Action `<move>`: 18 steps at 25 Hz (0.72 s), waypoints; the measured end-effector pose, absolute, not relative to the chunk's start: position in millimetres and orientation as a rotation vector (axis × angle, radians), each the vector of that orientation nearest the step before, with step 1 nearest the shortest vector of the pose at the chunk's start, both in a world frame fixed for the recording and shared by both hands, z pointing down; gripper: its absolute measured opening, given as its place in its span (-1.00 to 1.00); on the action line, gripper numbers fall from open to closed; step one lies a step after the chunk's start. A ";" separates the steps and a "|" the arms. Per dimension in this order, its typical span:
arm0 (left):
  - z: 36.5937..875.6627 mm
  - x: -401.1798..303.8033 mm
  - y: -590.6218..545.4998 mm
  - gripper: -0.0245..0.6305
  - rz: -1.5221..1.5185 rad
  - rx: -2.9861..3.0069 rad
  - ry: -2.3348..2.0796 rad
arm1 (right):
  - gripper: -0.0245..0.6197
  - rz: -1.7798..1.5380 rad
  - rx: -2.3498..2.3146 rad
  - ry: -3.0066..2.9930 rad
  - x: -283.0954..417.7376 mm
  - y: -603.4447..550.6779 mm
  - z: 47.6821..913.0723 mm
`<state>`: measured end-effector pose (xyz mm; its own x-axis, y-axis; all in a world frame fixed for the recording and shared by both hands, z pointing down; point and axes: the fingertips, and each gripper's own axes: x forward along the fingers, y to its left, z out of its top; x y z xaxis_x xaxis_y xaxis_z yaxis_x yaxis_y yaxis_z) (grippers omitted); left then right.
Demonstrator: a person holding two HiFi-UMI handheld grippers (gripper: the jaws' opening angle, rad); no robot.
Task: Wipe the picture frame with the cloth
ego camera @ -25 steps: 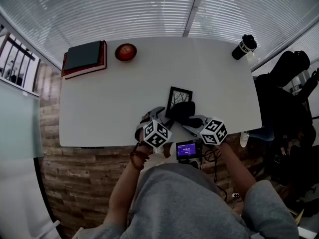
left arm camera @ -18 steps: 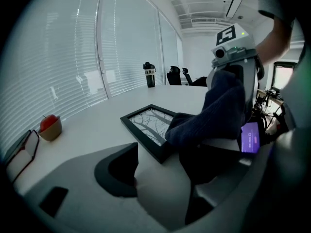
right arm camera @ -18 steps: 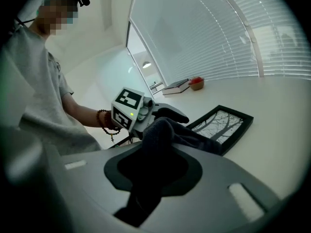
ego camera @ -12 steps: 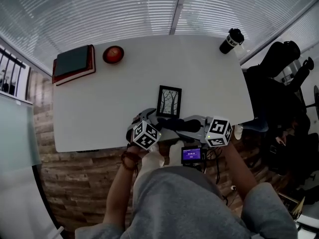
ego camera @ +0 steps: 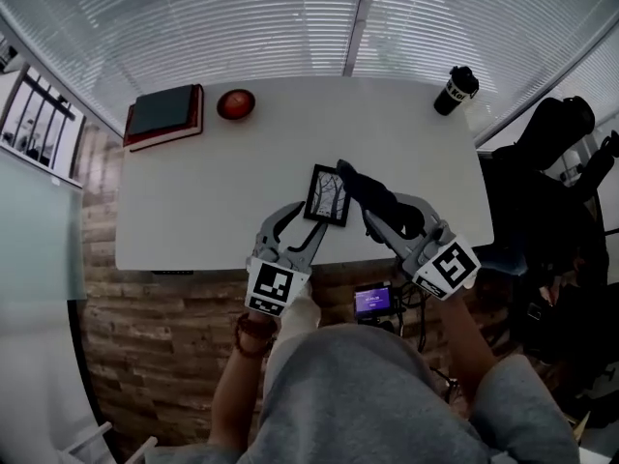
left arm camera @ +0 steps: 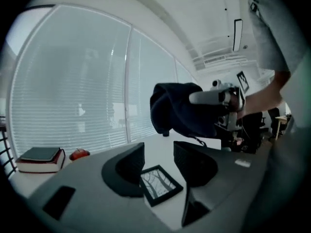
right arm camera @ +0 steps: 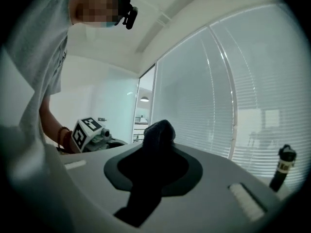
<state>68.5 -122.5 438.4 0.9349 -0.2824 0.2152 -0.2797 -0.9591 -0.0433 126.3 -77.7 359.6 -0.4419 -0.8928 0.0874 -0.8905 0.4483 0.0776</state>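
The black picture frame (ego camera: 327,194) with a tree print lies flat on the white table (ego camera: 193,211) near its front edge. My left gripper (ego camera: 305,218) hovers above the table just left of it. Its jaws have just been closing, with nothing gripped. In the left gripper view the picture frame (left arm camera: 158,184) shows through the gap of my left gripper (left arm camera: 159,154), down on the table. My right gripper (ego camera: 387,216) is shut on the dark cloth (ego camera: 372,196), held in the air right of the frame. The cloth (right arm camera: 158,135) bulges past my right gripper (right arm camera: 153,166); the cloth (left arm camera: 180,110) also hangs ahead in the left gripper view.
At the back left of the table lies a stack of books (ego camera: 164,114) with a red round object (ego camera: 236,103) beside it. A black tumbler (ego camera: 456,90) stands at the back right corner. Window blinds run behind the table. Dark bags (ego camera: 551,162) sit right of it.
Both grippers have risen off the table. The right one has lifted the cloth off the frame's lower corner, leaving the whole frame uncovered. The left jaws stand narrower.
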 end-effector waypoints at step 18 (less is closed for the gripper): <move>377.8 33.9 6.8 -0.73 0.024 -2.894 0.986 | -0.70 -0.131 1.755 -2.582 117.7 68.0 370.7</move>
